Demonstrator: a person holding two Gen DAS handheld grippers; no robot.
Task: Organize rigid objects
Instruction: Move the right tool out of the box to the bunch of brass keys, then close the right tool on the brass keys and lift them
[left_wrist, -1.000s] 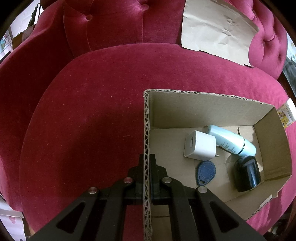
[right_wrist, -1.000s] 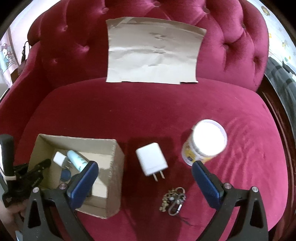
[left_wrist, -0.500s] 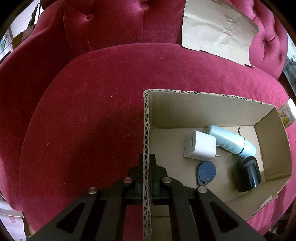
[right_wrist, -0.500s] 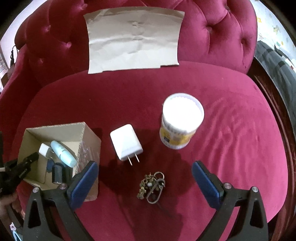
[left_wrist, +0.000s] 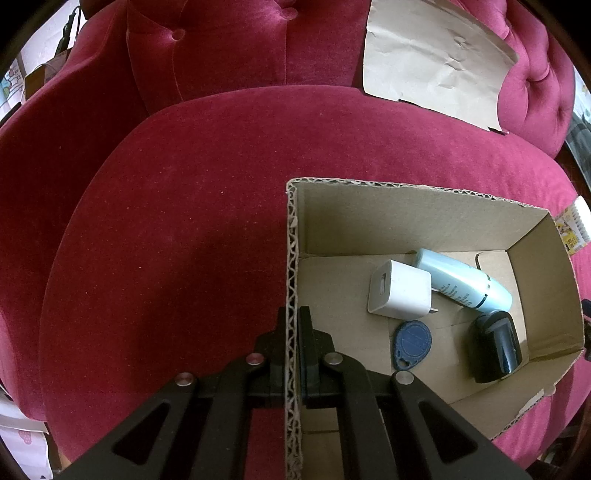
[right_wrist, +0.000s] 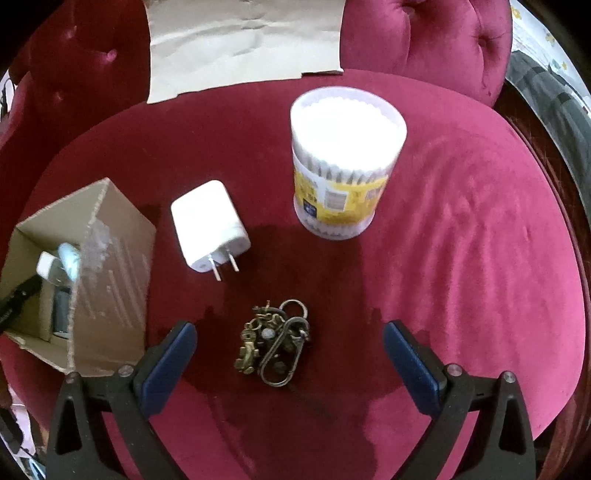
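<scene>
Here the left claw (left_wrist: 293, 321) pinches the cardboard box (left_wrist: 424, 218) wall edge, while the right claw (right_wrist: 290, 341), spread wide, straddles the key bunch (right_wrist: 273, 345) beside the box.

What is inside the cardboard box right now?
The cardboard box holds a white charger, a pale blue tube, a blue key fob and a black glossy object. The nearest floor strip is hidden behind the wall the left tongs clamp.

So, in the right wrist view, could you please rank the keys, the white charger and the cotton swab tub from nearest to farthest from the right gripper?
1. Keys, between the open right gripper fingers.
2. Charger, beyond, left.
3. Swab tub, farthest, upper right.
</scene>
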